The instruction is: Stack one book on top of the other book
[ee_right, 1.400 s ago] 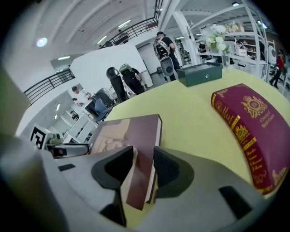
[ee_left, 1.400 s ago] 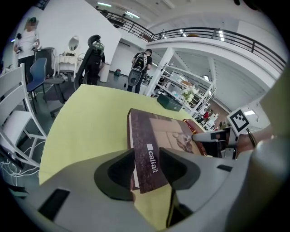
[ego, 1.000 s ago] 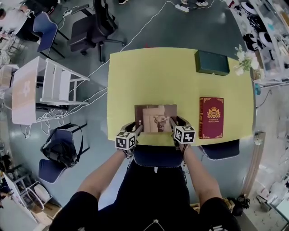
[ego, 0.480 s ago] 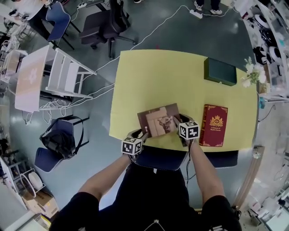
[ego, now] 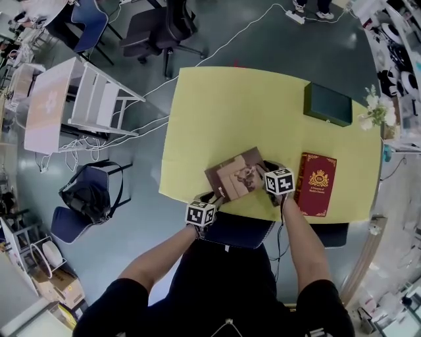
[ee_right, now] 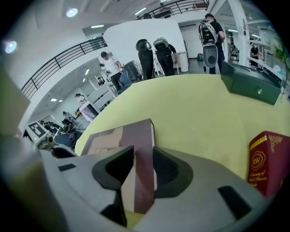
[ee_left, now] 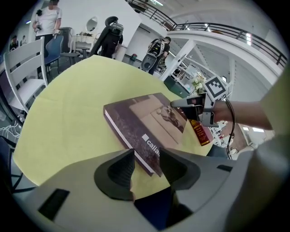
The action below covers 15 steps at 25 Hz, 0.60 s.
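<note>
Brown book (ego: 237, 178) is held at its corner by L gripper (ee_left: 147, 156) jaws, set wide. R gripper (ee_right: 144, 161) jaws have just been closed tighter on its edge. Red book (ego: 318, 183) is seen beside it on bench (ego: 217, 112).

Open lab hall: grey floor (ego: 263, 39), white walls (ee_right: 131, 31), ceiling spots (ee_right: 70, 12) and a railed mezzanine (ee_right: 59, 58) overhead. Yellow desk (ego: 217, 105) mid-floor; left of it a white slatted chair (ego: 99, 102) beside a small white table (ego: 43, 112), beyond them a black office chair (ego: 154, 29) and a blue chair (ego: 92, 20), nearer a dark chair (ego: 112, 187) with a bag (ego: 84, 201) on it. White cables (ego: 227, 41) run across the floor to a power strip (ego: 304, 18); cluttered shelves (ego: 398, 39) along the right side.
</note>
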### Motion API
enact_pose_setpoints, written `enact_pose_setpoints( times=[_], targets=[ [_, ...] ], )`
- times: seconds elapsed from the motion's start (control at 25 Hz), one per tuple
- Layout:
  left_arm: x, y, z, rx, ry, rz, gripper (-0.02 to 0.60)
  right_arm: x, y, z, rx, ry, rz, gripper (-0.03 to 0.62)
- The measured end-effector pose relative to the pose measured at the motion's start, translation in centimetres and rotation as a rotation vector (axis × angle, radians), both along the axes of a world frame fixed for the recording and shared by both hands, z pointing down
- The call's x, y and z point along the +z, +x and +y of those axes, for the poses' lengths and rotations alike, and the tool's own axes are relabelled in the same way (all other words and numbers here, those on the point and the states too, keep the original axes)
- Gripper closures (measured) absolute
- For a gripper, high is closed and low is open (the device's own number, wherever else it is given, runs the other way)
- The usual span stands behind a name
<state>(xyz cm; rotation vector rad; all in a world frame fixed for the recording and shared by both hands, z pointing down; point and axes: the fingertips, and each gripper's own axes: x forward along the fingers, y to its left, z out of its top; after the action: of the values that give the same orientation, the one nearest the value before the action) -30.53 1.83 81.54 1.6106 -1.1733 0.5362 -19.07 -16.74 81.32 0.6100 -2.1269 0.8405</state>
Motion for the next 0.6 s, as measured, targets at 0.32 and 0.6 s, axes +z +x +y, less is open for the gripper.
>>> enact_pose_setpoints(
  times=[0.32, 0.6],
  targets=[
    [-0.1, -0.6, -0.5, 0.027, 0.027, -0.035, 0.402, -0.6, 1.6, -0.7, -0.002, 0.142, 0.003, 0.456],
    [-2.5, -2.5, 0.1, 0.018, 0.109, -0.034, 0.435, -6.5, 5.6, -1.9, 0.128, 0.359, -0.039, 0.552]
  ],
)
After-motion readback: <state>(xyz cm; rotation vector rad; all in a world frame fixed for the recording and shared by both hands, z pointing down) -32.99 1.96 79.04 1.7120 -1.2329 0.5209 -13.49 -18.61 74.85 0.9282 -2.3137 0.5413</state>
